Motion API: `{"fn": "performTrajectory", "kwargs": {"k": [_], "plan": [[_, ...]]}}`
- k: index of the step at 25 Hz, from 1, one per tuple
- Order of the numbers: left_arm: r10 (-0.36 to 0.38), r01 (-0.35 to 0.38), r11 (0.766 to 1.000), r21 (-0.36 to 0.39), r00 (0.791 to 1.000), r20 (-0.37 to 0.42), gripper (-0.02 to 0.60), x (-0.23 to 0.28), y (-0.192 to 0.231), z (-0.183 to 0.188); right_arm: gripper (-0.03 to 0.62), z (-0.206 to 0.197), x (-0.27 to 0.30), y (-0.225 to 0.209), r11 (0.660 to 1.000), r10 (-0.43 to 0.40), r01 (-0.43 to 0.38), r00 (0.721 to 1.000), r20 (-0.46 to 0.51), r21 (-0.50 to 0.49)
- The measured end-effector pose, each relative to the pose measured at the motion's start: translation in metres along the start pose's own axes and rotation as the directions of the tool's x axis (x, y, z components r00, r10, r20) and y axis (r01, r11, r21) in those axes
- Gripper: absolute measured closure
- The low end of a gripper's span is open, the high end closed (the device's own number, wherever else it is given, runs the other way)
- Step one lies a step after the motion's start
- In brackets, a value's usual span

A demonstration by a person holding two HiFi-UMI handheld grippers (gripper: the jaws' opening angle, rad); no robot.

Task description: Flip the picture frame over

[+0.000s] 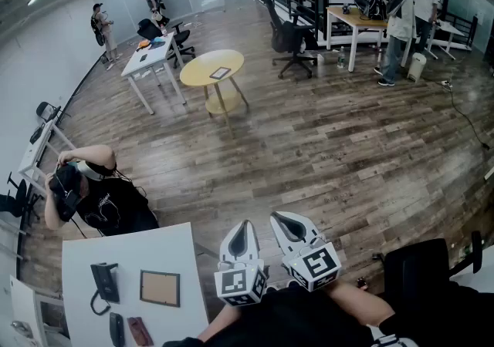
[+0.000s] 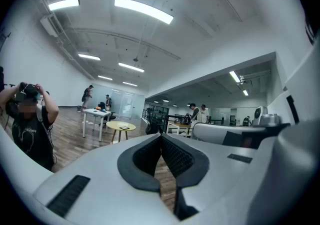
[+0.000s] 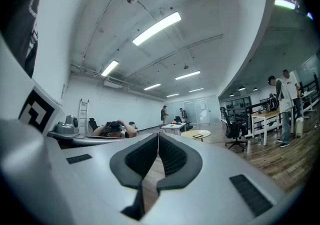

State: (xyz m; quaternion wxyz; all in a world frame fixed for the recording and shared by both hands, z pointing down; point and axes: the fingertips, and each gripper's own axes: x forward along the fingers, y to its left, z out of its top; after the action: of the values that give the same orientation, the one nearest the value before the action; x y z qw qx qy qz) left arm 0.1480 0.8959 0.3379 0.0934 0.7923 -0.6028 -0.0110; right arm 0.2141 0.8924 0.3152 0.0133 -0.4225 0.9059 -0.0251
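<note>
The picture frame (image 1: pixel 160 288) lies flat on the white table (image 1: pixel 177 249) at the lower left of the head view, its brown board side up inside a dark border. My left gripper (image 1: pixel 246 224) and right gripper (image 1: pixel 279 217) are held side by side to the right of that table, level and pointing out over the wooden floor, well clear of the frame. Both are shut with nothing between the jaws. In the left gripper view the left gripper (image 2: pixel 161 135) has its tips touching; so does the right gripper (image 3: pixel 158 134) in its own view. Neither gripper view shows the frame.
On the white table beside the frame lie a black desk phone (image 1: pixel 104 284) and two small dark items (image 1: pixel 127 330). A seated person in a headset (image 1: pixel 89 195) is just beyond the table. A black chair (image 1: pixel 421 267) stands at my right. Farther off stand a round yellow table (image 1: pixel 211 68) and desks with people.
</note>
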Motion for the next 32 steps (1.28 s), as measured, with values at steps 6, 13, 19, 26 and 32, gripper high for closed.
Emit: {"fn": "performTrajectory", "kwargs": {"k": [6, 13, 19, 26, 32], "plan": [[0.003, -0.003, 1.0, 0.007, 1.0, -0.012, 0.558, 0.003, 0.012, -0.002, 0.574, -0.005, 0.013, 0.004, 1.0, 0.003, -0.002, 1.0, -0.005, 0.02], [-0.011, 0.011, 1.0, 0.006, 1.0, -0.021, 0.559, 0.003, 0.017, -0.004, 0.574, -0.007, 0.017, 0.006, 0.999, -0.005, 0.005, 1.0, -0.003, 0.043], [-0.015, 0.015, 1.0, 0.002, 1.0, -0.022, 0.558, 0.002, 0.032, -0.006, 0.574, -0.012, 0.025, 0.011, 0.998, -0.014, 0.014, 1.0, -0.01, 0.054], [0.002, -0.002, 1.0, 0.014, 1.0, -0.002, 0.558, 0.0, 0.067, -0.007, 0.574, -0.023, 0.034, 0.016, 0.998, -0.037, 0.037, 0.999, 0.006, 0.049], [0.017, -0.017, 1.0, 0.011, 0.999, -0.028, 0.558, 0.008, 0.083, -0.014, 0.574, -0.036, 0.047, 0.008, 0.994, -0.071, 0.073, 0.997, -0.027, 0.084]]}}
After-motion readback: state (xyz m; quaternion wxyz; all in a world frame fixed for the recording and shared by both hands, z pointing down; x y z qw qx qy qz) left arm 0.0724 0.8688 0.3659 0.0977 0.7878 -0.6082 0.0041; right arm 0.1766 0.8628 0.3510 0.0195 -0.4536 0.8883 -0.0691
